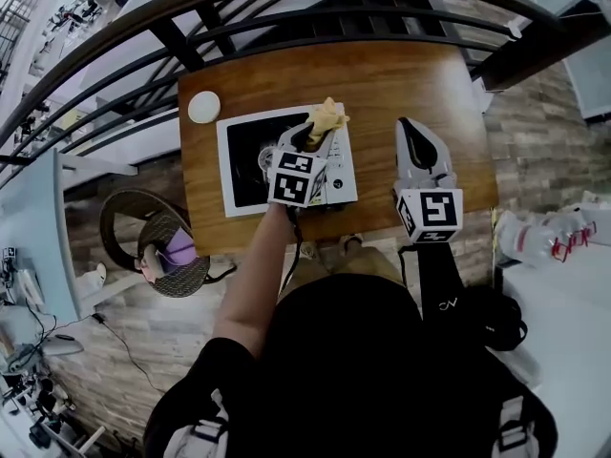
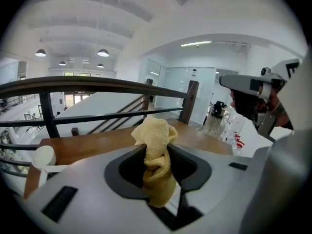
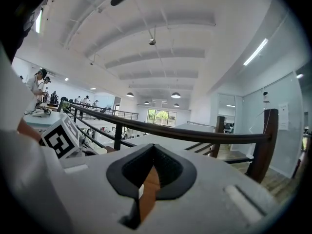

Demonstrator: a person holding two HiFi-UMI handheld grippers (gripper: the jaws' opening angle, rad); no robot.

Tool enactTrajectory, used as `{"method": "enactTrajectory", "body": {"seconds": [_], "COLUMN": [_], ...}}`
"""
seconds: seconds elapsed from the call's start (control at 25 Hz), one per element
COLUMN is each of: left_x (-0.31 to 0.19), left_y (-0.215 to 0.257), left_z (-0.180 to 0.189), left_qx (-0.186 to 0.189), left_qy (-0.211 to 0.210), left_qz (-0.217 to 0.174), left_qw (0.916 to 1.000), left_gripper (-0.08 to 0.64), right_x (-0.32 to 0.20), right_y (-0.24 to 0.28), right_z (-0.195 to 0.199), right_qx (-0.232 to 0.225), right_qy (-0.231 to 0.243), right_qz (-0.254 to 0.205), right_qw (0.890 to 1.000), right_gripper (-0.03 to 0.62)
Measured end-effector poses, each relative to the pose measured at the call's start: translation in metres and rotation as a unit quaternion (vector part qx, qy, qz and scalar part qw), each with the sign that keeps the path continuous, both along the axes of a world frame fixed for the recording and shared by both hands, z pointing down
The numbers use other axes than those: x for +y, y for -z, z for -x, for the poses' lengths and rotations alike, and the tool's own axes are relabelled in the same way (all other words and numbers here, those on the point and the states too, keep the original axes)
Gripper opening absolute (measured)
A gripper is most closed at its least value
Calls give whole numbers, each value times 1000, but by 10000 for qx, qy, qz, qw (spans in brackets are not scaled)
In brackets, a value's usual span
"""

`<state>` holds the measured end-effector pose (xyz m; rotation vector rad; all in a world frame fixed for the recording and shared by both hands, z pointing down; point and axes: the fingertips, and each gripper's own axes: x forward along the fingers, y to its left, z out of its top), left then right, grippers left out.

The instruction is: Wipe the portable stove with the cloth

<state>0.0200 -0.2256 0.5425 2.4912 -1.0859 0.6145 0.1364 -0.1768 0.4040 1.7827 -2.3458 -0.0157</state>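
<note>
Head view: the portable stove (image 1: 246,163) lies on the wooden table (image 1: 410,74), its long axis running left to right in front of the person.
Cloth: the yellow cloth (image 1: 327,115) is bunched into a wad at the stove's far right corner, beyond the control end.
Left gripper: the left gripper (image 1: 320,130) has its jaws clamped on the cloth (image 2: 156,135), with a tuft standing out past the tips and a tail hanging below.
Right gripper: the right gripper (image 1: 408,127) has its jaws together with nothing between them (image 3: 154,155). It sits over bare table, well to the right of the stove.
Nearer hand: the left, already over the stove.
Key relation: the black burner top lies to the left of the cloth and nearer the person, so a wipe would probably sweep leftward along the long axis.
Contact: the cloth may be touching the stove's edge, but the view is too small to tell.
Other: a white round object (image 1: 203,107) sits near the stove's far left corner.
</note>
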Motion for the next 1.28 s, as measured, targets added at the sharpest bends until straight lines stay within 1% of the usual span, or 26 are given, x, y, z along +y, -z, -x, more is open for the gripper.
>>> {"method": "enactTrajectory", "body": {"seconds": [0.08,0.2,0.28,0.4,0.48,0.52,0.56,0.6,0.64,0.72,0.8,0.88,1.0,1.12,1.2,1.28], "left_x": [-3,-7,-7,2,10,14,16,18,20,24,30,40,57,64,65,64], "left_y": [0,0,-1,-3,-3,-2,1,3,6,12,16,13,2,-11,-22,-30], "left_z": [32,94,144,217,245,252,252,244,229,179,120,66,4,-32,-43,-43], "left_qx": [-125,-293,-467,-733,-758,-732,-693,-641,-578,-473,-443,-400,-339,-329,-330,-328], "left_qy": [246,845,1303,1986,2258,2317,2304,2210,2039,1517,923,432,-136,-421,-451,-371], "left_qz": [-10,-24,-38,19,110,135,146,148,139,40,-74,-20,69,122,280,356], "left_qw": [9996,9960,9904,9773,9712,9699,9705,9730,9772,9873,9947,9983,9993,9985,9980,9981], "left_gripper": [124,124,124,124,124,124,124,124,124,124,124,124,124,124,124,124], "right_x": [-2,-9,-15,-22,-25,-26,-27,-28,-28,-29,-29,-28,-21,-14,-9,-3], "right_y": [2,3,3,2,0,-1,-2,-3,-4,-5,-4,-2,-2,-3,-5,-7], "right_z": [4,20,36,60,69,73,76,79,81,79,75,69,56,43,33,22], "right_qx": [-17,-55,-104,-169,-204,-227,-251,-272,-287,-306,-308,-293,-265,-204,-160,-115], "right_qy": [80,312,524,855,997,1047,1089,1123,1146,1151,1116,1050,874,704,583,464], "right_qz": [-4,-16,-34,-54,-35,-21,-6,8,21,31,21,0,-5,16,51,92], "right_qw": [10000,9995,9986,9962,9948,9942,9937,9933,9930,9929,9933,9940,9958,9973,9982,9988], "right_gripper": [4,5,5,3,3,3,4,3,5,4,3,5,3,3,3,4]}}
